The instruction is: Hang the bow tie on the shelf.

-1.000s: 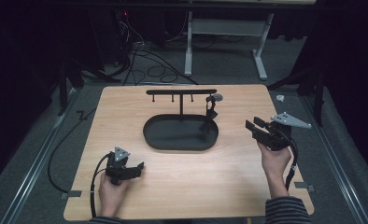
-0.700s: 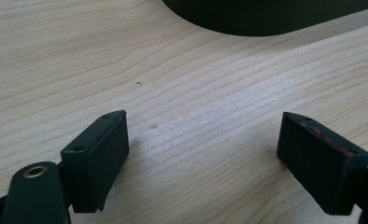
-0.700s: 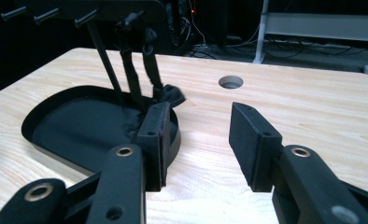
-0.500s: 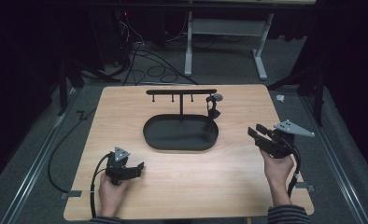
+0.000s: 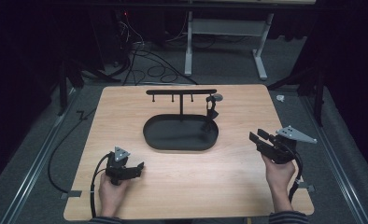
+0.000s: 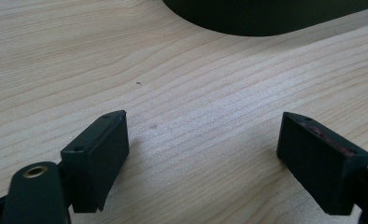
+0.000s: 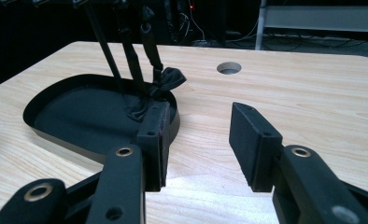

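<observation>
Two grippers sit in my hands over the wooden table (image 5: 229,186): my left gripper (image 5: 136,169) low near the front left with its jaws spread wide and nothing between them, my right gripper (image 5: 257,138) at the right side, jaws parted and empty too. Between them, farther back, the black oval tray (image 5: 154,140) carries a stand with a hook bar (image 5: 181,92); a small dark object (image 5: 212,108) hangs from its right end, reaching down to the tray's rim.

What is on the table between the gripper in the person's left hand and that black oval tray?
Nothing: in the high view, bare wood separates the left gripper from the tray. The left gripper view shows the same bare wood.
</observation>
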Demonstrator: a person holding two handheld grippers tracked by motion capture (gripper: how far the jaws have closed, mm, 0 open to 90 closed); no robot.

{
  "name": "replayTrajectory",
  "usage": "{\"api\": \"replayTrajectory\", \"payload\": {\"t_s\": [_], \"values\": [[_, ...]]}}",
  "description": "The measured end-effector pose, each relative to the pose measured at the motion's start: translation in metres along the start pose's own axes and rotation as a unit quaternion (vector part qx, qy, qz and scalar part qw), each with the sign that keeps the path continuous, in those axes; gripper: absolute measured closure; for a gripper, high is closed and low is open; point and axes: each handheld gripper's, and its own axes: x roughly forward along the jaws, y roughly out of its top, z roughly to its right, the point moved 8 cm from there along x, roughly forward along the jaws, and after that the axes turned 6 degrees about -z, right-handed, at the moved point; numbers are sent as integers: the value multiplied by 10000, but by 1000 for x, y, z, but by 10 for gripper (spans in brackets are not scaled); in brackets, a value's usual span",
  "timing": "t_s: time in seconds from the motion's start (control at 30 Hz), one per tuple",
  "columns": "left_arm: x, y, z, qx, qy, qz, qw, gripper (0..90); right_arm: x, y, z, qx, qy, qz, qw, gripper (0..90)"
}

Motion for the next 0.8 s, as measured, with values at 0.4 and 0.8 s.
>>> {"api": "replayTrajectory", "payload": {"t_s": [0.4, 0.8], "values": [[0, 0, 0, 2, 3, 1, 10000, 173, 1, -11, -10, 2, 160, -49, 9999, 598], [0, 0, 0, 5, 3, -1, 10000, 173, 5, -24, -20, -142, 174, -219, 9995, 596]]}}
